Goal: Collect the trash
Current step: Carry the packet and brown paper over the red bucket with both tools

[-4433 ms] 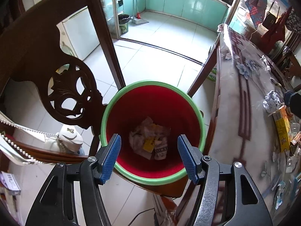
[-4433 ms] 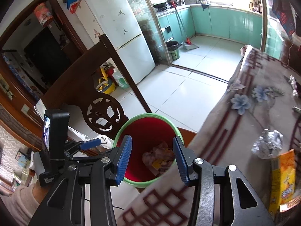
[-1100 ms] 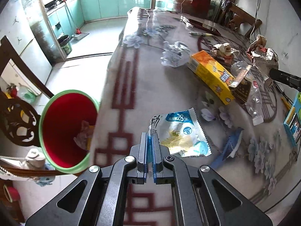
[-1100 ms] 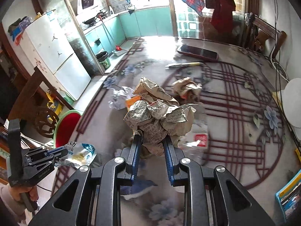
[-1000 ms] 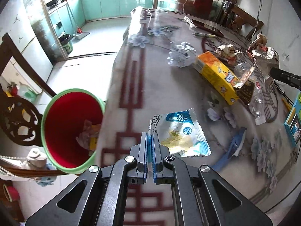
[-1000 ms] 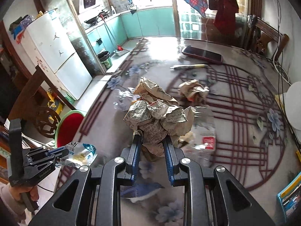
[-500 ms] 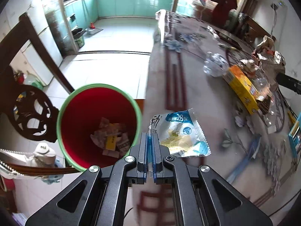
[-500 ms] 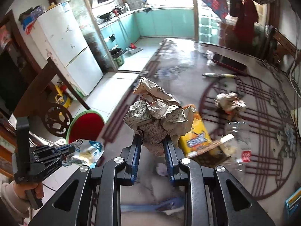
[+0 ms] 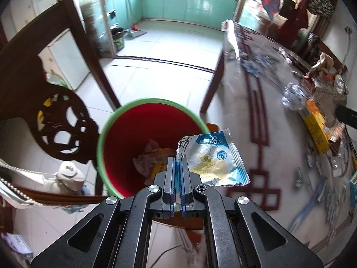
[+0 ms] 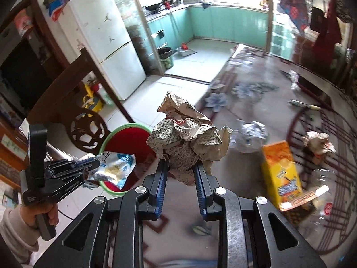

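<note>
Two grippers each carry one piece of trash. The left gripper (image 9: 177, 163) has its fingers pressed together on the edge of a flat blue-and-white foil snack wrapper (image 9: 213, 159), which hangs over the near rim of the one red plastic bin with a green rim (image 9: 104, 131). The right gripper (image 10: 180, 172) has its fingers clamped on a crumpled ball of printed newspaper and brown paper (image 10: 187, 134), held above the worktop's (image 10: 252, 102) left edge, beside the bin.

The bin stands on the tiled floor (image 9: 162, 67) between a dark carved wooden chair (image 9: 58, 120) and the worktop's edge. Inside it lie several crumpled papers and a yellow scrap (image 9: 151, 158).

On the worktop lie one orange-yellow carton (image 10: 281, 176), one crumpled silver foil ball (image 10: 252, 136) just beyond it, one crumpled paper wad (image 10: 316, 143) further right, and a clear plastic bottle (image 10: 323, 192) near the carton. A dark phone (image 10: 312, 89) and a pen-like object (image 10: 305, 105) rest toward the far edge.
</note>
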`<control>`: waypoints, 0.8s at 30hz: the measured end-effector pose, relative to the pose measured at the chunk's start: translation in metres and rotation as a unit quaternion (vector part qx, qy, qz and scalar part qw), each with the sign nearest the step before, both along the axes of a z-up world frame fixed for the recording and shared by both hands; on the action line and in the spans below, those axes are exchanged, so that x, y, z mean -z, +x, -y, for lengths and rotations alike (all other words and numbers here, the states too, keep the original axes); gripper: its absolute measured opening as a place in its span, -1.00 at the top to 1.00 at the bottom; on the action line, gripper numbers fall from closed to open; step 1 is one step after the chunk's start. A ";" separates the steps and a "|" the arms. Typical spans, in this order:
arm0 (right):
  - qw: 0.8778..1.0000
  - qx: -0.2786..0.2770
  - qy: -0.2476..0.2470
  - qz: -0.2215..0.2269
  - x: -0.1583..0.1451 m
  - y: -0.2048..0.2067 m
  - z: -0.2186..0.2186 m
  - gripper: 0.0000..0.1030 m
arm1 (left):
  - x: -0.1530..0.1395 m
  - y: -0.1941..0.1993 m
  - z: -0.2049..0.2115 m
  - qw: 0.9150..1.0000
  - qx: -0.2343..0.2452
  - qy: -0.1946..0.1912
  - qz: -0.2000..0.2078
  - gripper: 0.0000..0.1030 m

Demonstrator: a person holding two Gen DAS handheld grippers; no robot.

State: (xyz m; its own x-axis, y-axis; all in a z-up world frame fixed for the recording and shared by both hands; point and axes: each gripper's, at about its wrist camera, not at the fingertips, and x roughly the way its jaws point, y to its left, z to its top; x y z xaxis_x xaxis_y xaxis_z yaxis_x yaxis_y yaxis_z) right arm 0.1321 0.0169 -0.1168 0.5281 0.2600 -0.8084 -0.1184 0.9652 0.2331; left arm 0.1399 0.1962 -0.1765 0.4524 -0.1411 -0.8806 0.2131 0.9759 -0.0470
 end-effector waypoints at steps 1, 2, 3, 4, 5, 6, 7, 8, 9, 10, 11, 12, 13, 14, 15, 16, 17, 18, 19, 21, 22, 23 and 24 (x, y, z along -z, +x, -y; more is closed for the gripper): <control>1.000 -0.006 0.001 -0.001 0.001 0.003 -0.005 0.57 | 0.000 0.002 -0.005 1.000 -0.006 0.001 0.001 0.93; 1.000 -0.012 0.002 -0.002 0.002 0.006 -0.011 0.57 | -0.001 0.005 -0.012 1.000 -0.016 0.000 0.001 0.93; 1.000 -0.020 0.003 -0.003 0.003 0.009 -0.017 0.57 | -0.001 0.007 -0.016 1.000 -0.022 0.000 0.002 0.93; 1.000 -0.026 0.003 -0.003 0.003 0.012 -0.022 0.57 | -0.002 0.009 -0.022 1.000 -0.031 0.001 0.003 0.93; 1.000 -0.031 0.002 -0.003 0.003 0.013 -0.026 0.57 | -0.002 0.011 -0.026 0.999 -0.037 0.002 0.005 0.93; 0.999 -0.037 0.003 -0.004 0.004 0.016 -0.032 0.57 | -0.003 0.013 -0.031 0.999 -0.043 0.003 0.006 0.93; 0.999 -0.041 0.004 -0.004 0.005 0.018 -0.036 0.57 | -0.003 0.013 -0.034 0.999 -0.047 0.004 0.006 0.93; 0.999 -0.046 0.004 -0.004 0.005 0.021 -0.042 0.57 | -0.002 0.014 -0.037 0.999 -0.051 0.005 0.006 0.93; 0.999 -0.050 0.004 -0.004 0.006 0.023 -0.046 0.57 | -0.001 0.015 -0.040 0.998 -0.054 0.006 0.005 0.93; 0.999 -0.053 0.004 -0.004 0.006 0.025 -0.050 0.57 | 0.000 0.016 -0.042 0.998 -0.056 0.007 0.004 0.93; 0.998 -0.056 0.003 -0.005 0.007 0.027 -0.054 0.57 | 0.002 0.017 -0.043 0.998 -0.059 0.008 0.002 0.93; 0.998 -0.059 0.003 -0.005 0.007 0.030 -0.058 0.57 | 0.004 0.018 -0.045 0.998 -0.062 0.009 -0.002 0.93; 0.998 -0.062 0.004 -0.006 0.007 0.031 -0.059 0.57 | 0.006 0.018 -0.046 0.998 -0.064 0.010 -0.004 0.93; 0.998 -0.065 0.005 -0.006 0.008 0.033 -0.063 0.56 | 0.007 0.019 -0.047 0.998 -0.065 0.010 -0.007 0.93; 0.998 -0.067 0.005 -0.006 0.008 0.034 -0.065 0.56 | 0.009 0.019 -0.047 0.998 -0.065 0.010 -0.009 0.93; 0.998 -0.070 0.005 -0.007 0.009 0.036 -0.068 0.56 | 0.011 0.020 -0.047 0.998 -0.064 0.011 -0.011 0.93; 0.997 -0.073 0.006 -0.009 0.010 0.038 -0.071 0.56 | 0.012 0.021 -0.047 0.998 -0.064 0.011 -0.013 0.93; 0.997 -0.075 0.006 -0.009 0.011 0.038 -0.073 0.56 | 0.014 0.021 -0.046 0.998 -0.063 0.011 -0.016 0.93; 0.997 -0.076 0.007 -0.010 0.011 0.039 -0.075 0.56 | 0.015 0.022 -0.046 0.998 -0.063 0.012 -0.018 0.93; 0.997 -0.078 0.008 -0.011 0.012 0.039 -0.078 0.56 | 0.019 0.023 -0.046 0.998 -0.061 0.013 -0.022 0.93; 0.997 -0.079 0.009 -0.012 0.012 0.040 -0.079 0.56 | 0.021 0.024 -0.046 0.998 -0.061 0.015 -0.026 0.93; 0.997 -0.079 0.009 -0.012 0.013 0.040 -0.080 0.56 | 0.024 0.026 -0.046 0.998 -0.060 0.017 -0.030 0.93; 0.997 -0.080 0.009 -0.012 0.013 0.040 -0.081 0.56 | 0.027 0.027 -0.046 0.998 -0.059 0.018 -0.033 0.93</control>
